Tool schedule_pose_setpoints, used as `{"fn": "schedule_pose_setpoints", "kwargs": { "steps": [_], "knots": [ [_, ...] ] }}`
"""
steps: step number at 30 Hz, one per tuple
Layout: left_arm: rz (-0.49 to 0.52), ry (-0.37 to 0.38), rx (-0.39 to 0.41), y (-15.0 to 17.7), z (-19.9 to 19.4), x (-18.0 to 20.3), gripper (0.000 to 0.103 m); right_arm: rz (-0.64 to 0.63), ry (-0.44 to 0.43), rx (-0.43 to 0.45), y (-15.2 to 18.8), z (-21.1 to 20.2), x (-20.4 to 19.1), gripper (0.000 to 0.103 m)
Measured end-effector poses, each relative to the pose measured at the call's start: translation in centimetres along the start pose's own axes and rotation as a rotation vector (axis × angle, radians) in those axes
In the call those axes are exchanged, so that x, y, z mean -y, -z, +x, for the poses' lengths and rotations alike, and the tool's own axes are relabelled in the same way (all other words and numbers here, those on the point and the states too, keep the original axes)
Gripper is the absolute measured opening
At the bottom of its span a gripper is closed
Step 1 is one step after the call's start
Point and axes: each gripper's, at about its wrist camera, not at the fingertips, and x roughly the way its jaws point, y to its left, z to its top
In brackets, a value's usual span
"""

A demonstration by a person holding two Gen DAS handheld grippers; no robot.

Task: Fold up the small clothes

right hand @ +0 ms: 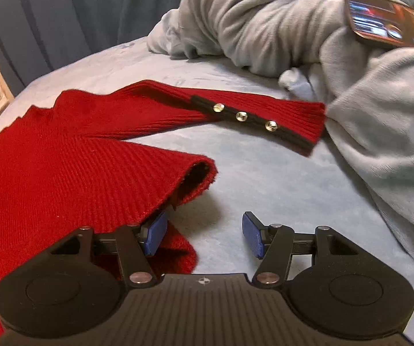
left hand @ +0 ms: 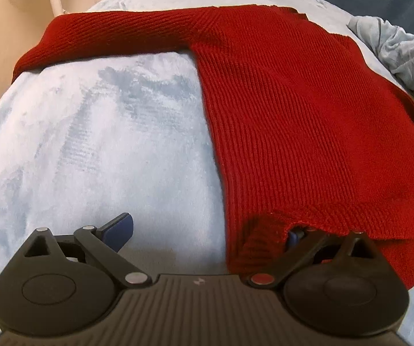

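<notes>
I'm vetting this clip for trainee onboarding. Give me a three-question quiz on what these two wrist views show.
1. True or false: the right gripper is clamped shut on the sweater's hem.
2. How many shiny studs sit on the dark strip of the red sweater's cuff? A) two B) three C) five
3. Fill in: in the left wrist view, the left gripper's right-hand finger is tucked under the sweater's ____.

Key:
1. False. The jaws stand open; one finger lies under the raised hem, the other over the bare blue blanket.
2. B
3. hem
</notes>
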Motion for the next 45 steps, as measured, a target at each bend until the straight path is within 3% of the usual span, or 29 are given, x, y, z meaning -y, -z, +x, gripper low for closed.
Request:
{"fn": "schedule_pose_setpoints", "kwargs": {
  "steps": [10, 13, 18, 19, 20, 23, 26, 28, 29, 30, 34, 38, 41, 45],
  "knots": [
    [-0.057, 0.011, -0.002, -0.8, 0.3, -0.6, 0.100, -0.084, -0.095, -0.057, 1.9, -2.9, -1.0, 0.060],
    [-0.051, 0.008, -0.002, -0.5, 0.1, -0.3, 0.100, -0.111, -0.034, -0.014, 1.2, -1.7, -1.6, 0.060],
    [-0.048, 0.025, -0.027, 0.5, 0.3, 0.0, 0.101, -0.030, 0.073, -0.004, -0.6, 2.0, -0.5, 0.057],
    [-0.046, 0.032, -0.042, 0.8, 0.4, 0.2, 0.101, 0.012, 0.063, -0.009, -0.9, 2.3, 0.0, 0.044],
    [-0.039, 0.039, -0.052, 1.1, 0.5, 0.5, 0.101, 0.054, 0.028, -0.017, -1.1, 2.4, 0.6, 0.014],
    [-0.001, 0.054, -0.081, 2.5, 0.8, 1.4, 0.101, 0.059, -0.006, -0.005, -1.0, 1.7, 0.6, 0.004],
    [0.083, 0.017, -0.077, 4.1, 0.7, 3.0, 0.101, 0.001, 0.010, 0.002, -0.6, 0.7, 0.1, 0.003],
    [0.128, 0.001, -0.042, 4.8, 0.1, 3.6, 0.079, -0.006, 0.016, 0.020, -0.8, -0.2, 0.0, 0.003],
    [0.152, 0.001, -0.016, 5.1, -0.4, 3.7, 0.041, -0.011, 0.020, 0.025, -1.1, -0.6, -0.1, 0.002],
    [0.179, 0.025, -0.002, 5.3, -1.0, 3.8, 0.011, -0.018, 0.021, 0.027, -1.4, -1.1, -0.3, 0.002],
    [0.279, -0.022, 0.106, 5.7, -4.8, 3.6, 0.010, -0.090, 0.032, 0.032, -2.0, -4.4, -2.1, 0.002],
    [0.323, -0.075, 0.206, 5.1, -9.8, 0.3, 0.008, -0.171, -0.031, 0.054, -1.8, -11.2, -3.8, 0.001],
    [0.319, -0.113, 0.251, 5.4, -13.4, -3.7, 0.006, -0.217, -0.072, 0.057, 0.3, -16.7, -5.1, 0.001],
    [0.309, -0.148, 0.254, 8.0, -17.2, -8.3, 0.004, -0.217, -0.116, 0.007, 5.2, -22.7, -6.3, 0.001]
  ]
}}
